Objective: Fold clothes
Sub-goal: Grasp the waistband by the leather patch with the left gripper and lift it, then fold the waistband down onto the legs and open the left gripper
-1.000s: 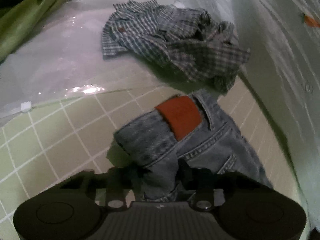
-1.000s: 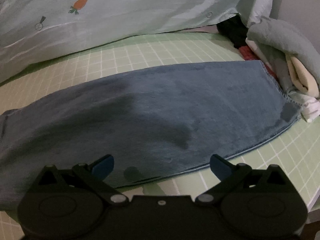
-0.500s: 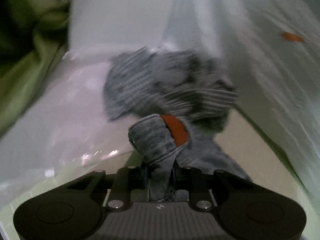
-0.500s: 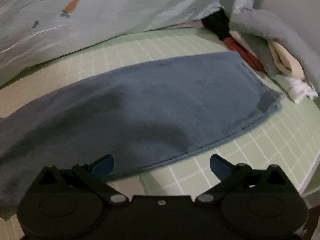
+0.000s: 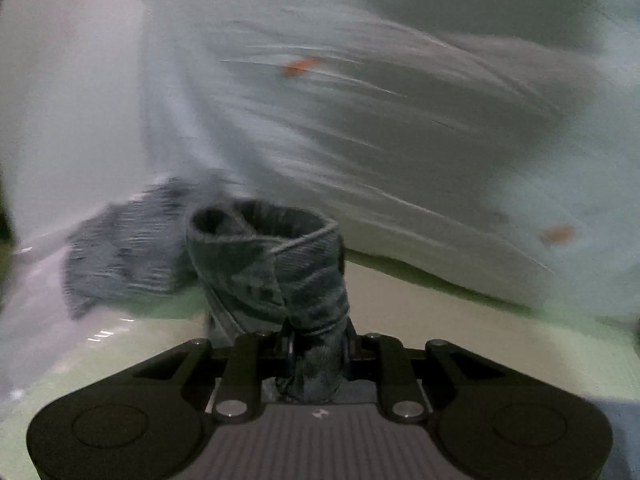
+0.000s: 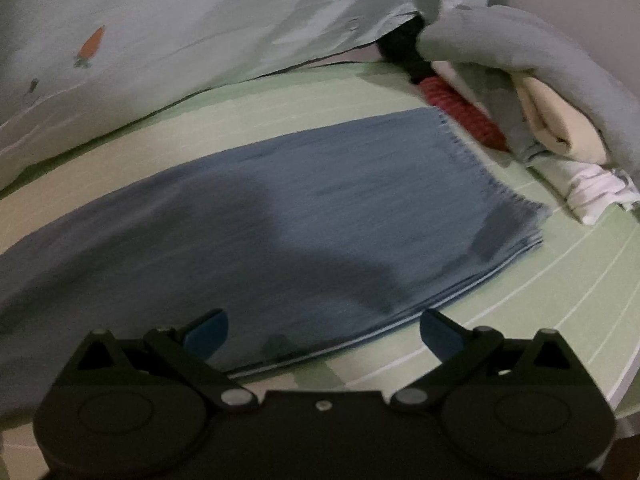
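My left gripper (image 5: 318, 344) is shut on the waistband end of the blue jeans (image 5: 276, 272) and holds it lifted above the green checked sheet (image 5: 420, 312); this view is blurred. My right gripper (image 6: 322, 328) is open and empty, low over the near edge of the jeans' legs (image 6: 300, 216), which lie flat and folded lengthwise across the sheet (image 6: 540, 280). The hem end points right toward a pile of clothes.
A crumpled plaid shirt (image 5: 124, 248) lies left of the lifted denim. A pale blanket with carrot prints (image 5: 380, 112) runs along the back, also in the right wrist view (image 6: 200, 20). A pile of folded clothes (image 6: 532, 112) sits at right. The bed edge is near right.
My left gripper has lifted the waistband end off the sheet and swung it up and right. My right gripper stayed open and shifted a little along the jeans' leg.
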A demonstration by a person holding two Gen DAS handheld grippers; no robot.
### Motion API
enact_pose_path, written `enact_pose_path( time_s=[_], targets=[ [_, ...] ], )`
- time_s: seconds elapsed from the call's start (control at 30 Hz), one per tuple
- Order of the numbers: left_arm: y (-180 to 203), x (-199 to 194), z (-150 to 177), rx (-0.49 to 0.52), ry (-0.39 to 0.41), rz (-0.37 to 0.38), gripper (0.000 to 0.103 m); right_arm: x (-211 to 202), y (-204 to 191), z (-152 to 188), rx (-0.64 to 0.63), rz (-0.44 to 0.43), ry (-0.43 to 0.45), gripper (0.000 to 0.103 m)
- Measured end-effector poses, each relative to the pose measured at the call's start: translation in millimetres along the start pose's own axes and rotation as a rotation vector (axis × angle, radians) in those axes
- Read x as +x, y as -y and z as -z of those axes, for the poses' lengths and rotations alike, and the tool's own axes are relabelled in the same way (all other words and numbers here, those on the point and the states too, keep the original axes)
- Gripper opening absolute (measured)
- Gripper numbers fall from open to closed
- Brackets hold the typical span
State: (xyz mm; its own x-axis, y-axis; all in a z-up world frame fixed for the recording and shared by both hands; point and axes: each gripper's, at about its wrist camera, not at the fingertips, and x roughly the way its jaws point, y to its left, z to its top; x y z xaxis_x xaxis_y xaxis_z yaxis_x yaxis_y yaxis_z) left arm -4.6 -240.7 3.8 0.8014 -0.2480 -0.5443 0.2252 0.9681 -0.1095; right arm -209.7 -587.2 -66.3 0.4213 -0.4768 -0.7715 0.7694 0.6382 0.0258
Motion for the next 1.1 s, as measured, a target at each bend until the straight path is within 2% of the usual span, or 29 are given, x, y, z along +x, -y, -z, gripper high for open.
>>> enact_pose_path(
  time_s=[0.07,0.13,0.23,0.27,0.33,0.43,0.5,0.53,0.6,0.67,0.87,1.0,1.1],
  targets=[
    [34.3,6.7,17.6,0.044,-0.056,0.048,0.021,6.4,18.8,-5.4,0.011,0.003,0.003,0.103],
    [63.2,20.6,35.8,0.072,-0.149,0.087,0.021,12.8,37.7,-10.7,0.022,0.006,0.006,0.103],
    [102.8,53.3,72.3,0.160,-0.342,0.090,0.022,22.5,62.4,-18.3,0.038,0.014,0.015,0.103],
    [111.3,58.6,79.5,0.195,-0.366,0.076,0.023,25.8,69.5,-20.7,0.043,0.017,0.020,0.103],
    [125.6,66.3,91.2,0.267,-0.393,0.041,0.025,32.7,83.8,-26.8,0.058,0.026,0.031,0.103],
    [132.6,71.4,87.1,0.290,-0.421,0.045,0.039,42.0,103.2,-40.8,0.103,0.042,0.062,0.103],
    [130.9,71.2,80.0,0.277,-0.424,0.086,0.057,48.3,112.6,-51.9,0.128,0.050,0.083,0.103],
    [129.0,70.0,75.0,0.262,-0.421,0.112,0.062,51.9,115.8,-57.7,0.132,0.056,0.089,0.103],
    [124.9,60.6,66.3,0.226,-0.392,0.139,0.086,59.7,120.6,-68.8,0.126,0.067,0.095,0.103],
    [124.2,54.5,58.4,0.199,-0.367,0.136,0.096,65.9,123.5,-75.8,0.098,0.068,0.095,0.103],
    [96.0,73.2,36.6,0.109,-0.376,0.007,0.100,83.1,135.7,-77.8,0.092,0.048,0.065,0.103],
    [87.7,91.7,37.1,0.130,-0.430,-0.066,0.100,92.9,139.5,-74.7,0.091,0.057,0.040,0.103],
    [87.6,101.8,43.6,0.126,-0.492,-0.080,0.100,99.4,141.3,-72.8,0.100,0.065,0.023,0.103]
  ],
)
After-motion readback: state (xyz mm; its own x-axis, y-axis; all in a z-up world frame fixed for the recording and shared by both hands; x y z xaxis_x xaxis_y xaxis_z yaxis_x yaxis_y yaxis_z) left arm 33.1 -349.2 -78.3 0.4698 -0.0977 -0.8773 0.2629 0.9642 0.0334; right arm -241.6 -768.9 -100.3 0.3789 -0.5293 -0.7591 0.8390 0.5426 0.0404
